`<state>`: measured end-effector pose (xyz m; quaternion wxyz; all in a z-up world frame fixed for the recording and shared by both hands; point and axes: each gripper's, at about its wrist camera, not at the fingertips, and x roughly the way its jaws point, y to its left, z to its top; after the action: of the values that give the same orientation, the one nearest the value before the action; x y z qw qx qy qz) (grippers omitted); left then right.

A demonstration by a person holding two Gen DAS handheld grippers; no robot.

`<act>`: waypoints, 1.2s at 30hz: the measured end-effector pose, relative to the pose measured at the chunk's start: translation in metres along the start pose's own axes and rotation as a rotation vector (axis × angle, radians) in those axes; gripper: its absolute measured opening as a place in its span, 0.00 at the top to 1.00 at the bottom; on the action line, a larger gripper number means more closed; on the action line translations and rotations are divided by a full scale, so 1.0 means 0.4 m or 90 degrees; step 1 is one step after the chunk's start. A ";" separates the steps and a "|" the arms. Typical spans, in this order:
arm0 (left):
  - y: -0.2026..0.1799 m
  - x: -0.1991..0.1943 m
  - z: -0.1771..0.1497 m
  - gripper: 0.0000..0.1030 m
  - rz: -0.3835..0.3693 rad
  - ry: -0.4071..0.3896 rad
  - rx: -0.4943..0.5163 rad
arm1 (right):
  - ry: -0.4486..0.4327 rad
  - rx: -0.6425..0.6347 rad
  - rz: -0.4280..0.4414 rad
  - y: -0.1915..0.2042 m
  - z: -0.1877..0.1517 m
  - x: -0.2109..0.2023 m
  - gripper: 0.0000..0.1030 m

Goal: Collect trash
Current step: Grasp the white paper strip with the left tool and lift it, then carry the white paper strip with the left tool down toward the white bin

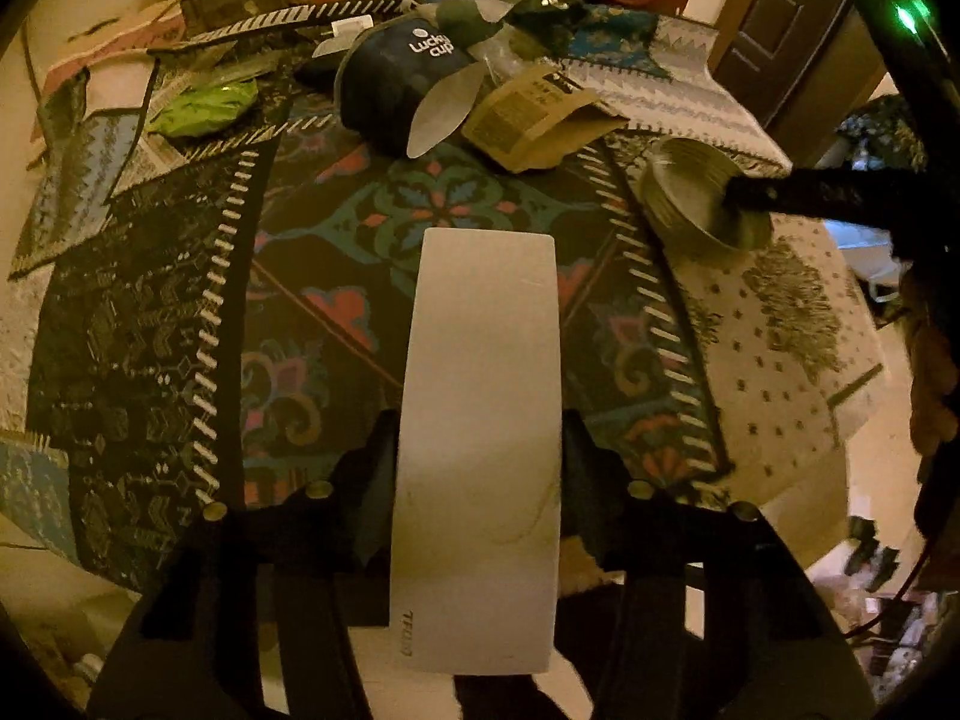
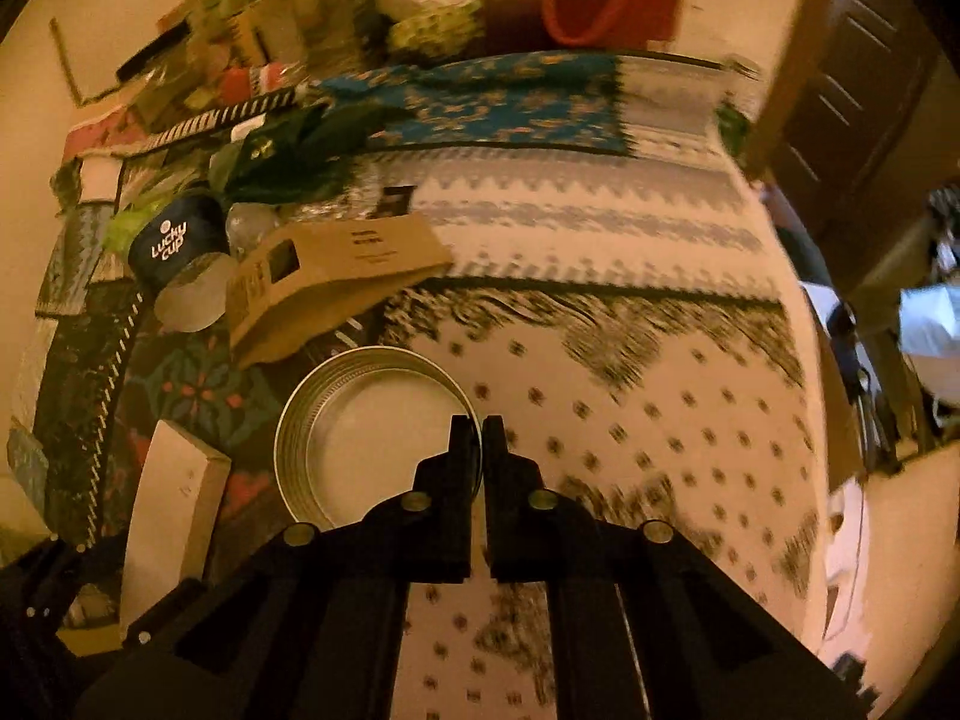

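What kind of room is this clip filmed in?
Probably a lived-in home room: a table under layered patterned cloths, a panelled wooden door, and clutter such as a paper cup and brown box.

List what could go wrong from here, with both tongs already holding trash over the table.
1. The right tongs pinch only the thin rim of the round lid; it may swing or slip out when lifted.
2. The white box juts far beyond the left tongs, so its front end could knock the dark cup or the brown box if pushed forward.
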<state>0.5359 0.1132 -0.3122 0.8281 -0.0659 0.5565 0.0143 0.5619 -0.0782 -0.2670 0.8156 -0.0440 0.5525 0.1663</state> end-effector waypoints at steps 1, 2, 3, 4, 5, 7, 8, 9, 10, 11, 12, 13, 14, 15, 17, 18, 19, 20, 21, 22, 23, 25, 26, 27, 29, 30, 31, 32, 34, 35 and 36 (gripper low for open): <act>0.003 -0.013 -0.008 0.51 -0.005 -0.006 -0.001 | -0.007 0.008 -0.004 -0.003 -0.010 -0.017 0.97; 0.010 -0.031 -0.013 0.51 -0.011 -0.017 -0.001 | -0.016 0.015 -0.007 -0.001 -0.018 -0.035 0.97; 0.016 -0.047 -0.017 0.51 -0.018 -0.024 -0.002 | -0.026 0.024 -0.010 0.004 -0.027 -0.054 0.97; 0.019 -0.060 -0.018 0.51 -0.025 -0.031 -0.002 | -0.036 0.033 -0.013 0.008 -0.037 -0.076 0.97; 0.025 -0.079 -0.019 0.51 -0.033 -0.041 -0.001 | -0.044 0.039 -0.014 0.011 -0.047 -0.092 0.97; 0.036 -0.119 -0.024 0.51 -0.041 -0.060 0.005 | -0.065 0.054 -0.020 0.021 -0.064 -0.132 0.97; 0.039 -0.143 -0.024 0.51 -0.046 -0.072 0.009 | -0.077 0.062 -0.022 0.029 -0.073 -0.154 0.97; 0.041 -0.169 -0.026 0.51 -0.051 -0.085 0.012 | -0.090 0.073 -0.022 0.035 -0.084 -0.179 0.97; 0.043 -0.195 -0.029 0.51 -0.055 -0.100 0.016 | -0.104 0.083 -0.022 0.039 -0.093 -0.203 0.97; 0.044 -0.224 -0.033 0.51 -0.057 -0.115 0.021 | -0.114 0.090 -0.021 0.042 -0.102 -0.222 0.97; 0.043 -0.252 -0.035 0.51 -0.056 -0.129 0.027 | -0.128 0.099 -0.020 0.045 -0.114 -0.248 0.97; 0.042 -0.279 -0.040 0.51 -0.055 -0.143 0.034 | -0.142 0.107 -0.019 0.050 -0.124 -0.276 0.97; 0.041 -0.307 -0.045 0.51 -0.055 -0.158 0.042 | -0.153 0.111 -0.018 0.052 -0.132 -0.297 0.97; 0.040 -0.333 -0.048 0.51 -0.056 -0.171 0.050 | -0.167 0.116 -0.018 0.058 -0.143 -0.324 0.97; 0.038 -0.384 -0.060 0.51 -0.058 -0.195 0.063 | -0.192 0.121 -0.018 0.068 -0.168 -0.379 0.97; 0.037 -0.406 -0.064 0.51 -0.061 -0.204 0.067 | -0.202 0.122 -0.020 0.071 -0.177 -0.398 0.97; 0.035 -0.425 -0.071 0.51 -0.063 -0.213 0.071 | -0.213 0.122 -0.022 0.075 -0.187 -0.421 0.97; 0.032 -0.445 -0.077 0.51 -0.064 -0.223 0.073 | -0.224 0.121 -0.023 0.079 -0.199 -0.444 0.97; 0.030 -0.462 -0.081 0.51 -0.064 -0.232 0.075 | -0.235 0.121 -0.023 0.081 -0.211 -0.471 0.97; 0.027 -0.480 -0.088 0.51 -0.067 -0.242 0.075 | -0.241 0.121 -0.023 0.081 -0.221 -0.487 0.97; 0.024 -0.501 -0.097 0.51 -0.075 -0.253 0.075 | -0.250 0.120 -0.020 0.081 -0.232 -0.511 0.97; 0.018 -0.540 -0.112 0.51 -0.086 -0.271 0.074 | -0.265 0.118 -0.014 0.080 -0.249 -0.544 0.97; 0.011 -0.560 -0.121 0.51 -0.087 -0.280 0.074 | -0.271 0.116 -0.012 0.079 -0.256 -0.559 0.97; 0.005 -0.579 -0.132 0.51 -0.088 -0.288 0.074 | -0.277 0.114 -0.007 0.077 -0.263 -0.573 0.97; -0.009 -0.612 -0.151 0.51 -0.087 -0.304 0.074 | -0.288 0.108 0.001 0.072 -0.280 -0.597 0.97; -0.016 -0.629 -0.163 0.51 -0.083 -0.312 0.076 | -0.294 0.106 0.008 0.068 -0.288 -0.609 0.97; -0.026 -0.645 -0.176 0.51 -0.082 -0.320 0.073 | -0.298 0.103 0.014 0.063 -0.297 -0.619 0.97; -0.034 -0.657 -0.188 0.51 -0.079 -0.326 0.071 | -0.303 0.101 0.021 0.057 -0.306 -0.627 0.97; -0.060 -0.680 -0.221 0.51 -0.059 -0.343 0.067 | -0.308 0.099 0.041 0.041 -0.330 -0.637 0.97; -0.071 -0.685 -0.234 0.51 -0.051 -0.346 0.065 | -0.308 0.098 0.047 0.036 -0.340 -0.638 0.97; -0.086 -0.687 -0.251 0.51 -0.043 -0.345 0.060 | -0.307 0.097 0.054 0.026 -0.356 -0.640 0.97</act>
<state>0.3425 0.0803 -0.0924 0.9488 -0.0395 0.3126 -0.0217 0.3467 -0.1618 -0.0863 0.9170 0.0818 0.3544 0.1637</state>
